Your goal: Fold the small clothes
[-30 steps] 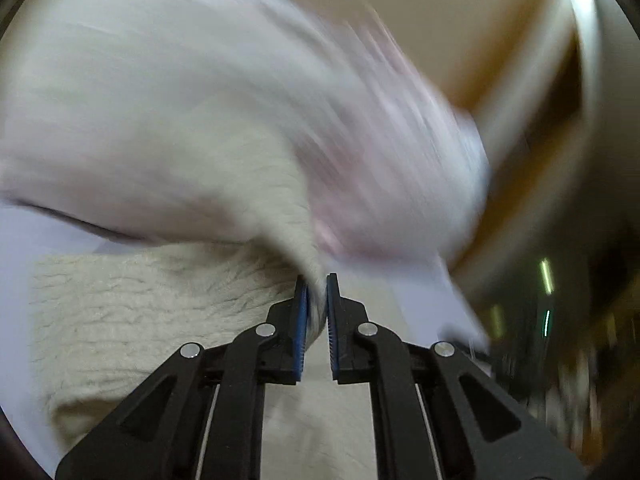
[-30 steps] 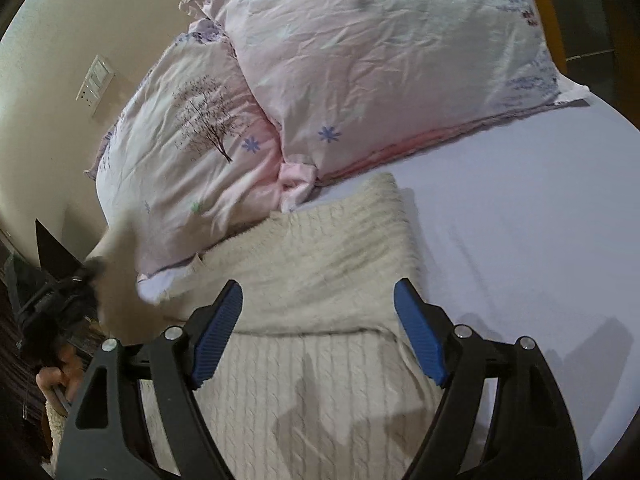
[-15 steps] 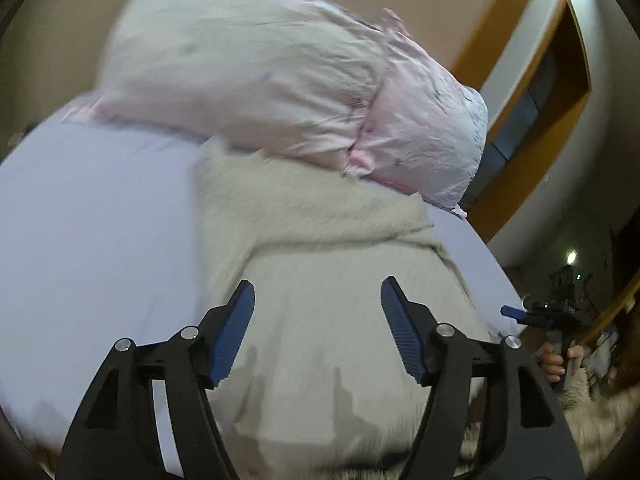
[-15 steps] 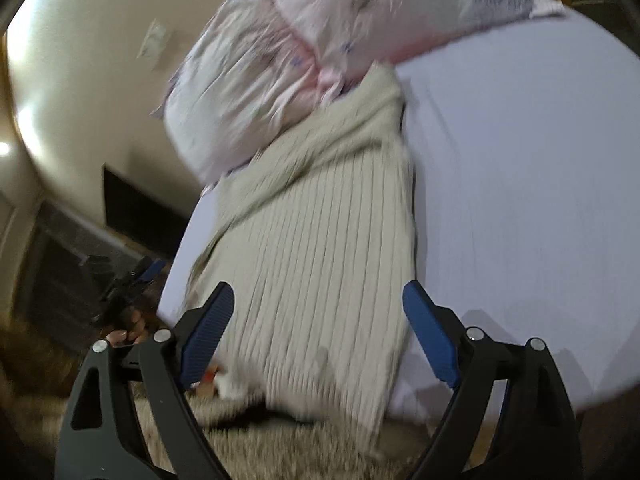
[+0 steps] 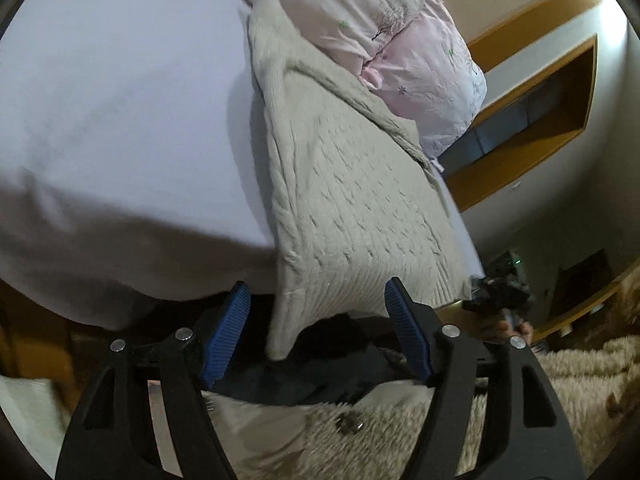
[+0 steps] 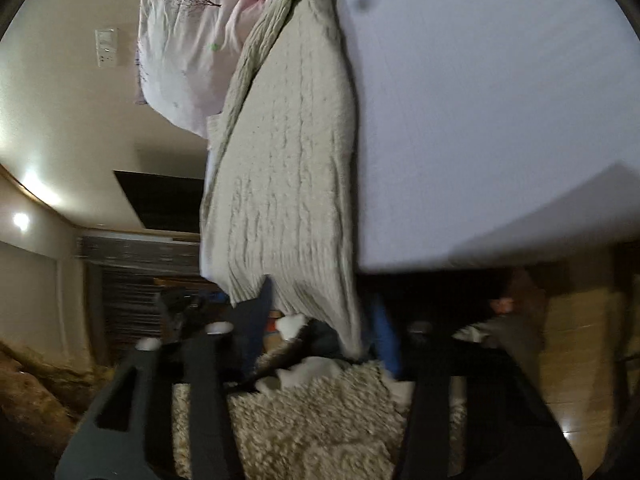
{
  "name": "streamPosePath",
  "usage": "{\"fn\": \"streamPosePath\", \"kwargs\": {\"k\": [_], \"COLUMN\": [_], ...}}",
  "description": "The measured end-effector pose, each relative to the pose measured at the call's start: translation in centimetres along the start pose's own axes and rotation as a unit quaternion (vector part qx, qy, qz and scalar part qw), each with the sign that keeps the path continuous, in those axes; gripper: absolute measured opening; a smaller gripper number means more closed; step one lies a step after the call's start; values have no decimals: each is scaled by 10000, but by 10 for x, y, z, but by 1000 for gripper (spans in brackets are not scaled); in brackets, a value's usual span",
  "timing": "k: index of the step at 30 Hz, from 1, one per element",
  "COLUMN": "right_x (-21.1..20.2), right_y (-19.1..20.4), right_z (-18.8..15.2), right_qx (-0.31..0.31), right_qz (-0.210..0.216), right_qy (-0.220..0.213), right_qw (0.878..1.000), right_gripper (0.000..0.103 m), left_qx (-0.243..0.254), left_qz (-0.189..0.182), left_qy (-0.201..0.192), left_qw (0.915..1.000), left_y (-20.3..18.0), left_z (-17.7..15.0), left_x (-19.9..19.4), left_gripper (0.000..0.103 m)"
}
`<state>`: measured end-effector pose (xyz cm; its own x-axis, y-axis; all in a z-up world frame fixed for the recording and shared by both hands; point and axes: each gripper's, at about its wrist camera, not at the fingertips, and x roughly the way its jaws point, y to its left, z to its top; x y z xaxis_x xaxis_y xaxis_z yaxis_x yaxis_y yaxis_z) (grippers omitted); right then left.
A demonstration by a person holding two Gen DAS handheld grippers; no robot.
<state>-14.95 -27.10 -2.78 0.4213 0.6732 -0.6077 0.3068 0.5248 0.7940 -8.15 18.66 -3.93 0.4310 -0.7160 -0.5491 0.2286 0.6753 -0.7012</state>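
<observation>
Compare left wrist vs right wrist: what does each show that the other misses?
Left wrist only: orange wood-framed wall niche, and the right gripper at a distance, state unclear. Right wrist only: white wall switch plate, dark wall panel. Both: cream cable-knit sweater hanging over the lilac bedsheet edge, pink floral pillows, shaggy beige rug.

Folded cream cable-knit sweater overhanging bed edge

The sweater was rough cable-knit wool; the sheet smooth matt cloth; the rug shaggy pile.
</observation>
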Motion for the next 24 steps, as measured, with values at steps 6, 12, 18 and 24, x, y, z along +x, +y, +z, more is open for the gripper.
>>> {"fn": "streamPosePath", "kwargs": {"k": [6,12,18,24], "right_x": [3,-23,-32,8], "right_y": [22,92,173,155], "right_z": [0,30,122,240], "right_qx": [-420,-1421,-2307,-1431], "right_qz": [100,236,356,-424], "right_qy": [0,-823,-2106,-2923], "right_qw": [9991,9861,9493,9446], "right_gripper": [8,8,8,13], "left_qx": [-311,179,505,-214], "left_qz": [-370,-840,-500,843], "left_qy": [-4,-326,-1402,-1638], "left_qw": [9988,9958,9876,9827], "left_y": [5,-34,-66,-33], "left_z": [-4,30,166,281], "left_x": [11,-13,-10,68], "left_gripper": [19,7,7,7]}}
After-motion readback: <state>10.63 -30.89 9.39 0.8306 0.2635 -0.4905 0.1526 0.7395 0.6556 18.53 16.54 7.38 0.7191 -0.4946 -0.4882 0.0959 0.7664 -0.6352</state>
